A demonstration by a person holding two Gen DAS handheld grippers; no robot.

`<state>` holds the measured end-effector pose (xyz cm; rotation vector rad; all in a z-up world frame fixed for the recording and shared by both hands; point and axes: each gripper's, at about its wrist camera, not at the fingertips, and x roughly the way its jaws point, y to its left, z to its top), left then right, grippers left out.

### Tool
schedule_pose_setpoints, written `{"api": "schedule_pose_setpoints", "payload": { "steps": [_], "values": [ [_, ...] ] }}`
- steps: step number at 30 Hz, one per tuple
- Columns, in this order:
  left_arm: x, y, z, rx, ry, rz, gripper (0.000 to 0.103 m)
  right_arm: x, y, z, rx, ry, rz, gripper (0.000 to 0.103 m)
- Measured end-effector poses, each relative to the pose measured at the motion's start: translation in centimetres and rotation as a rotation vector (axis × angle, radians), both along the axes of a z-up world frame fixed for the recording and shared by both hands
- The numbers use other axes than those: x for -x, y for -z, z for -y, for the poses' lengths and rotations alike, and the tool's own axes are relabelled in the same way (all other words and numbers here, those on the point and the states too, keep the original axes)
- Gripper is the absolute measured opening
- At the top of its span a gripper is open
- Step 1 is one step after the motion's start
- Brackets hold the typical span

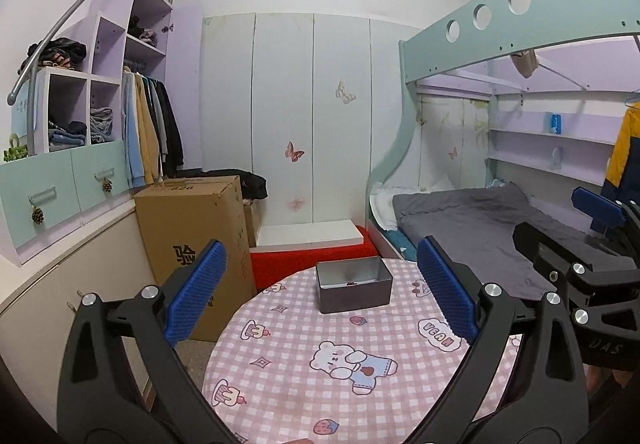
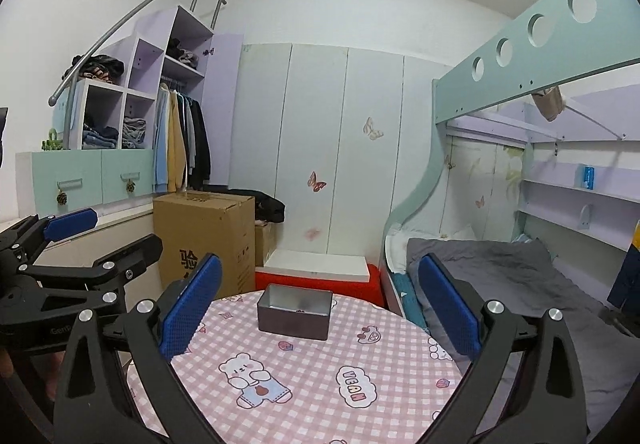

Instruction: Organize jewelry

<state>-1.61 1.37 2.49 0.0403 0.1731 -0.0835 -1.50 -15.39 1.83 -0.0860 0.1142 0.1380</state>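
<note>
A grey open metal box stands near the far edge of the round table with a pink checked cloth. A small dark piece of jewelry lies inside it. The box also shows in the right wrist view, its inside mostly hidden. My left gripper is open and empty, held above the table short of the box. My right gripper is open and empty, also short of the box. The right gripper shows at the right edge of the left wrist view; the left gripper shows at the left of the right wrist view.
A cardboard carton stands left of the table. A red and white box sits behind it. A bunk bed with grey bedding is to the right. Shelves and hanging clothes are at the left.
</note>
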Motion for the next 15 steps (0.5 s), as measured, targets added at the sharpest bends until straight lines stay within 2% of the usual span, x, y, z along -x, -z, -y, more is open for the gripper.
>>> {"api": "schedule_pose_setpoints", "payload": {
  "steps": [15],
  "values": [
    [1.6,-0.6,-0.1,-0.001,-0.020,0.066,0.094,1.3,-0.4,0.1,0.000,0.010,0.029,0.095]
  ]
}}
